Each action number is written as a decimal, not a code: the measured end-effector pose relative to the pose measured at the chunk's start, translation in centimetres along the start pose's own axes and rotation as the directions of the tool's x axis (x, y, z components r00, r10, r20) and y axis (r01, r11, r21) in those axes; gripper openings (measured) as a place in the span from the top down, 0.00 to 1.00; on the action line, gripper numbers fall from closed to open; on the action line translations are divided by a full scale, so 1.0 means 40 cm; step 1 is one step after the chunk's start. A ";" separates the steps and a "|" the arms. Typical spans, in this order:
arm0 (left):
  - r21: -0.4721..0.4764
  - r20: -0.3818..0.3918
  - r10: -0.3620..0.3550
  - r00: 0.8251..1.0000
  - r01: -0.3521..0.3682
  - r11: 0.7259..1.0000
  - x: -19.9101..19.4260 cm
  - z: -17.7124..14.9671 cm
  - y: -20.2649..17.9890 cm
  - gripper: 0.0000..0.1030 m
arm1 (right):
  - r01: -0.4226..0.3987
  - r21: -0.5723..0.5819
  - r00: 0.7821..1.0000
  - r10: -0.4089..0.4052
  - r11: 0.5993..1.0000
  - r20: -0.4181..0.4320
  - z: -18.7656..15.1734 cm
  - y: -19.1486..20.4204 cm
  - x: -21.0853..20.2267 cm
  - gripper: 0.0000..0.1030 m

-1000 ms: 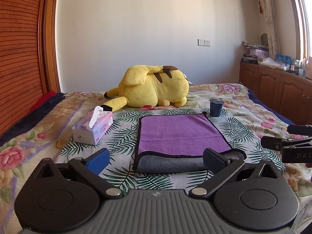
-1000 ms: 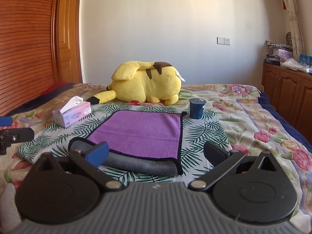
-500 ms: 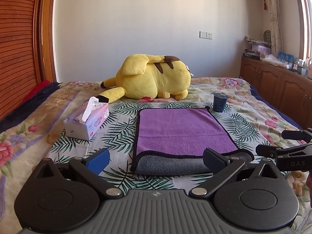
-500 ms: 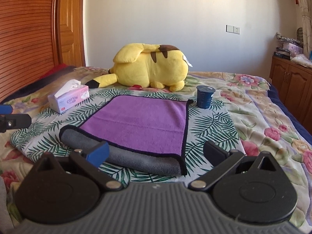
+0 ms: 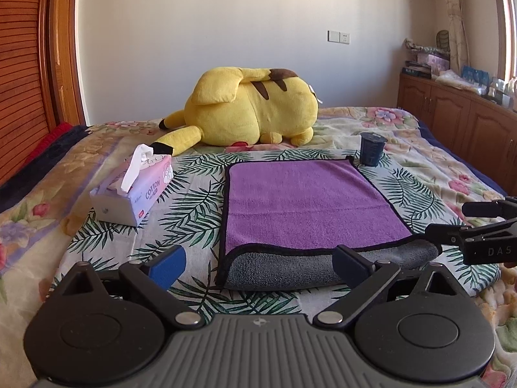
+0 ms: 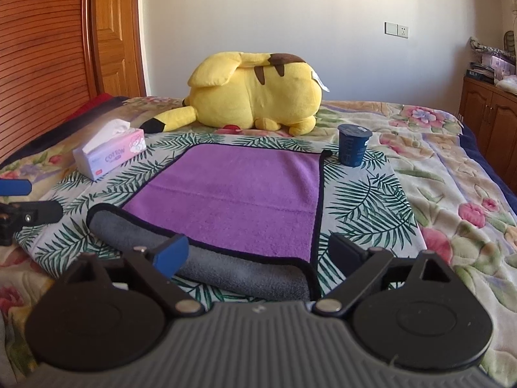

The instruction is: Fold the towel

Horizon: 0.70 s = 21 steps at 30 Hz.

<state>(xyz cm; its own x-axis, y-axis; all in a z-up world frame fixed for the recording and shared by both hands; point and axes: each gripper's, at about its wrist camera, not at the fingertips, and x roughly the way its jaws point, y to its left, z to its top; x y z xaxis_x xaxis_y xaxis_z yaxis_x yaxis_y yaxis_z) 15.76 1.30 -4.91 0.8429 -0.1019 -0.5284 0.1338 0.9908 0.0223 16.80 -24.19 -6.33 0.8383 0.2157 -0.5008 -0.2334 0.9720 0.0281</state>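
Observation:
A purple towel (image 5: 303, 200) with black trim and a grey underside lies flat on the bed, its near edge rolled up to show grey; it also shows in the right wrist view (image 6: 239, 200). My left gripper (image 5: 258, 260) is open and empty, just in front of the towel's near left corner. My right gripper (image 6: 258, 252) is open and empty, over the towel's near right corner. The right gripper's fingers (image 5: 478, 226) show at the right edge of the left wrist view; the left gripper's fingers (image 6: 19, 200) show at the left edge of the right wrist view.
A yellow plush toy (image 5: 252, 113) lies behind the towel. A tissue box (image 5: 135, 187) stands left of it. A dark blue cup (image 5: 371, 148) stands at the towel's far right corner. Wooden cabinets (image 5: 458, 116) line the right wall; a wooden headboard (image 5: 22, 64) is at the left.
Both grippers have moved forward and lower toward the towel's near edge; the towel appears larger. The towel has not moved.

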 end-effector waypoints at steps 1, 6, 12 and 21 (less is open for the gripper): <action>0.002 -0.007 -0.002 1.000 0.002 1.000 0.007 -0.001 0.001 0.23 | 0.000 0.001 1.000 0.000 1.000 -0.003 0.001 -0.002 0.005 0.10; 0.003 -0.048 -0.024 0.999 0.024 1.000 0.044 -0.002 0.006 0.32 | -0.008 0.016 1.000 0.008 1.000 -0.024 0.001 -0.015 0.030 0.11; -0.018 -0.100 -0.056 0.993 0.055 0.998 0.095 -0.009 0.020 0.47 | -0.013 0.031 0.999 0.014 0.999 -0.045 0.005 -0.033 0.062 0.11; -0.012 -0.128 -0.054 0.990 0.053 0.999 0.151 -0.008 0.039 0.52 | -0.031 0.052 0.993 0.036 0.998 -0.111 0.000 -0.057 0.107 0.14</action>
<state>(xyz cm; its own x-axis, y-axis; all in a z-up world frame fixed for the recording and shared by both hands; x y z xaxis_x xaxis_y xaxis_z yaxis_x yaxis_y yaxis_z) 20.89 2.27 -8.35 0.7608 -0.1428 -0.6331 0.1717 0.9850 -0.0159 20.91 -25.47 -8.53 0.7694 0.2391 -0.5923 -0.2332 0.9684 0.0881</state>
